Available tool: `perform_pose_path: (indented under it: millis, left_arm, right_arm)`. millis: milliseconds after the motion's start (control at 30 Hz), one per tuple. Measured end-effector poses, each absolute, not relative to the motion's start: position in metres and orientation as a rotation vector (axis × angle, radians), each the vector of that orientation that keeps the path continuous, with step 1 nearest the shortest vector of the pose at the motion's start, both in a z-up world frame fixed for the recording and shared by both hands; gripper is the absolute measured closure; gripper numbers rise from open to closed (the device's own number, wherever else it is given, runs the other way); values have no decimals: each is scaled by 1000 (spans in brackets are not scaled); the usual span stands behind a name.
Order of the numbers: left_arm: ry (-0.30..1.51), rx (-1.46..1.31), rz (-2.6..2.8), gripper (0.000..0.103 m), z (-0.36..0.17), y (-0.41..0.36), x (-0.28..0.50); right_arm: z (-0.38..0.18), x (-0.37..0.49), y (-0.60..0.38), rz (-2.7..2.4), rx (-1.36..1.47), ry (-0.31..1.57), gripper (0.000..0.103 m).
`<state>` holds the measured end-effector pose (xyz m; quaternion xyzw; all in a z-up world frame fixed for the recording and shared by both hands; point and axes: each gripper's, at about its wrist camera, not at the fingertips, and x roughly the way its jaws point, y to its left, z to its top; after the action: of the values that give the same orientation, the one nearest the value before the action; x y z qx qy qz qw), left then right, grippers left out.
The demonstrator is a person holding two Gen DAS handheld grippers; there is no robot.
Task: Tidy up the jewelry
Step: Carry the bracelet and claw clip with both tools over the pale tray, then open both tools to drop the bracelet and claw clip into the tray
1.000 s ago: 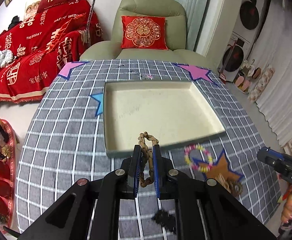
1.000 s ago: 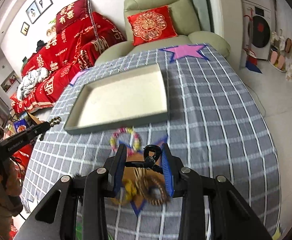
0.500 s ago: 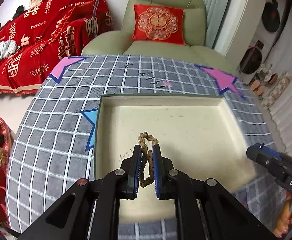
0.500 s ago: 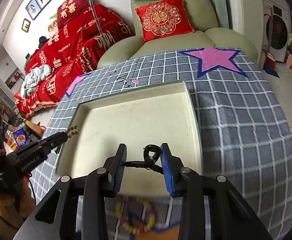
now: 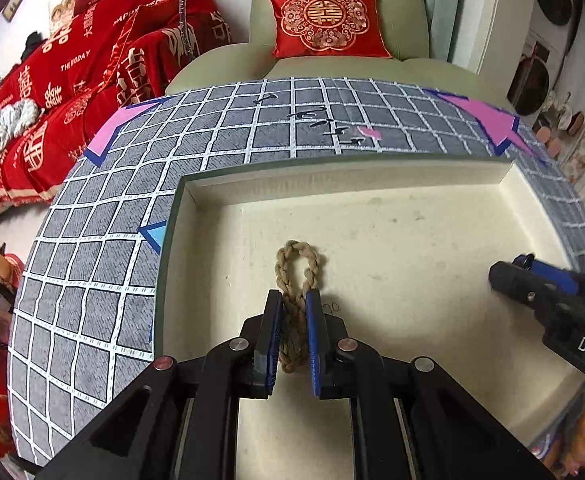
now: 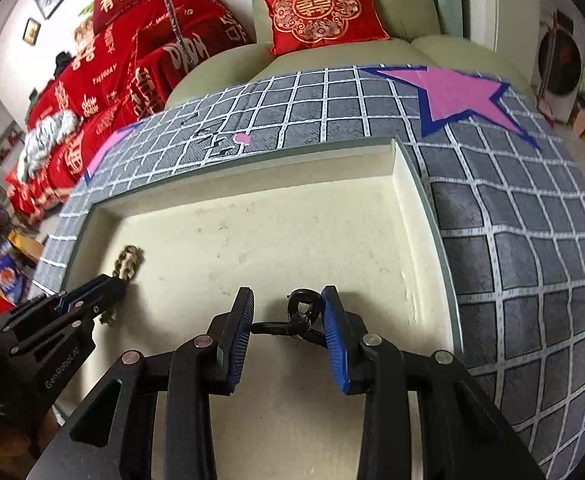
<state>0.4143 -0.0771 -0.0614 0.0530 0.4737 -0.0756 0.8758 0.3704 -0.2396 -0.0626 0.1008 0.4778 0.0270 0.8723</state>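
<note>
A shallow cream tray [image 5: 372,208] [image 6: 252,216] lies on the grey checked tablecloth. My left gripper [image 5: 293,300] is shut on a tan braided bracelet [image 5: 298,258], held over the tray's left part; its loop sticks out past the fingertips. The bracelet also shows in the right wrist view [image 6: 128,262] beside the left gripper [image 6: 108,292]. My right gripper [image 6: 286,300] is shut on a small black clasp piece [image 6: 302,314], held over the tray's near right part. It shows at the right edge of the left wrist view [image 5: 508,276].
The tablecloth [image 5: 92,280] carries pink star patches [image 6: 460,92]. Behind the table stand a green armchair with a red cushion [image 5: 326,20] and a sofa under red blankets [image 5: 72,80]. A washing machine [image 6: 560,68] stands at the right.
Both grippers have moved forward with their pieces, from in front of the tray's near edge to over its inside. The beaded bracelets on the cloth have dropped out of view.
</note>
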Motion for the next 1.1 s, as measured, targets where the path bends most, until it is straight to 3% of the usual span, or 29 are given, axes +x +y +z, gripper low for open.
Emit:
perform_pose_path:
  millis: [200,267,333,500,567,633,667,933,1100]
  left_arm:
    - [981,154,-129,82,-61,-83,413]
    - [997,135,-133,82,-60,-82,413]
    - [1012,123,-139,82,-59,-82,412]
    - [1006,76,-152,82,-49,-78,407]
    - [993,60,-158,82,-43,-77,405]
    - [976,48,-157,31,-37,-75,403]
    - [955,44,-133,0,-33,-73,401]
    - [895,70,-128,0,-12,-72,378]
    - [846,122,-152,0,3,-68,343]
  right_arm:
    - [-61,365,-228,44,112,984,61]
    - [-60,365,-229,63,136,987,44]
    - [-60,366,-233,68,173,993,37]
    - [-46,359,-247,106,306,955,36]
    - [-38,355,-251,109,329,938,31]
    - [-30,350,-253,111,344,923,30]
    - [-26,347,-254,116,351,919,29]
    - [-9,325,-259,118,397,900,23]
    - [4,299,-263,123,409,876,11]
